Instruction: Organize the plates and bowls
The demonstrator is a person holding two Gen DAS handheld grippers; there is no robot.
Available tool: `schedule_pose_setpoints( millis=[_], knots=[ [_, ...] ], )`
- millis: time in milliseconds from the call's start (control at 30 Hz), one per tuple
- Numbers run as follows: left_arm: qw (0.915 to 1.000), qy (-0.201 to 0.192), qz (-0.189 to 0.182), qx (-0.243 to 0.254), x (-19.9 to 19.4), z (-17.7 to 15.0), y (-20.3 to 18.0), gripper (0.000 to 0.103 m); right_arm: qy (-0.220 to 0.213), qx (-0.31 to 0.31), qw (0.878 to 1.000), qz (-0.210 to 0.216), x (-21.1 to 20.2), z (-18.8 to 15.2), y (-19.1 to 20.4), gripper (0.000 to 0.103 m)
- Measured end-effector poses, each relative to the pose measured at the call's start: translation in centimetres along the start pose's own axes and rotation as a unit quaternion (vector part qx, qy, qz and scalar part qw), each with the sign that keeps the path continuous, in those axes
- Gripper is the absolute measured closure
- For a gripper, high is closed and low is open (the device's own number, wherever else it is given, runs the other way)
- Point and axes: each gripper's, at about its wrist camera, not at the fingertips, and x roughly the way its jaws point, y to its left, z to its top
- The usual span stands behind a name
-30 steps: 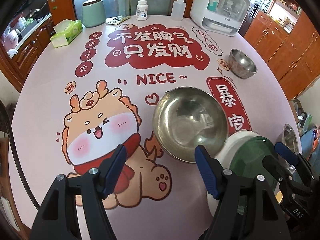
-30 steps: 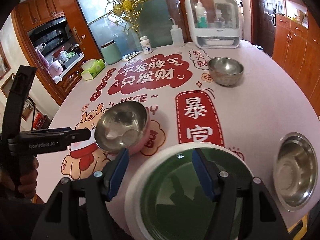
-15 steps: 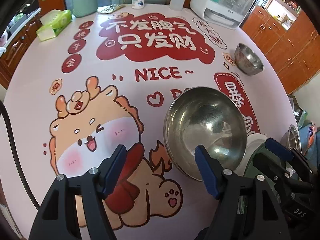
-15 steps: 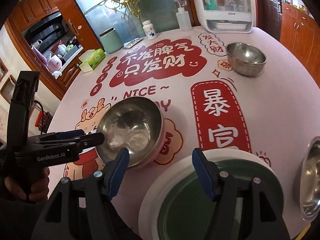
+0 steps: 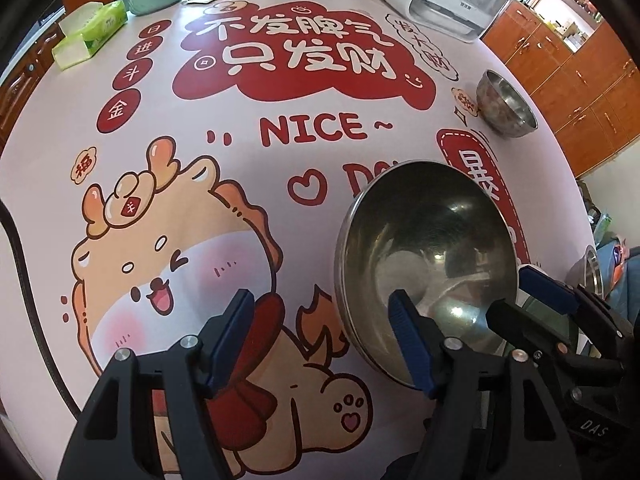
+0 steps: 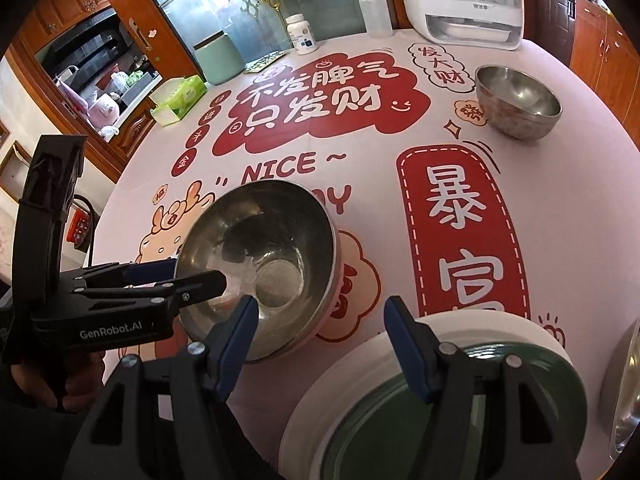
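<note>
organizing barely begun: both grippers closing in on the near bowl

nothing is stacking yet. the large steel bowl [image 6: 260, 268] is sitting alone at centre frame, the green plate [image 6: 440, 412] is lying at lower right just beside it, a second steel bowl [image 6: 518, 100] is standing well apart at upper right, and a third bowl's rim [image 6: 628, 392] is showing at the right edge.

the left gripper [image 5: 320, 336] is straddling the large bowl's near rim, jaws apart and not pressing. the right gripper [image 6: 320, 334] is gaping, holding nothing.

against the earlier frames, both grippers are coming lower and nearer, jaws narrowing slightly; the bowl is filling more of both views.
</note>
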Motion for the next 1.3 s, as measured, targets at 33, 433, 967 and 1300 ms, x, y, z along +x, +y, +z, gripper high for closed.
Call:
schedule_pose_setpoints(
  millis=[33,433,967,1300],
  knots=[
    [1.0000,0.002,0.000,0.000,0.2,0.0,0.0,0.039,0.001,0.000,1.000,-0.001,0.1,0.1,0.0,0.043],
    [0.9995,0.010,-0.028,-0.004,0.9,0.2,0.3,0.063,0.013,0.012,1.000,-0.002,1.0,0.3,-0.4,0.072],
    [0.9994,0.000,-0.027,0.023,-0.2,-0.2,-0.6,0.088,-0.003,0.003,1.000,0.014,-0.1,-0.1,0.2,0.081],
    [0.9985,-0.033,-0.024,0.037,-2.8,-1.3,-1.6,0.088,-0.040,0.001,0.999,0.020,-2.3,-0.9,0.2,0.082]
  ],
)
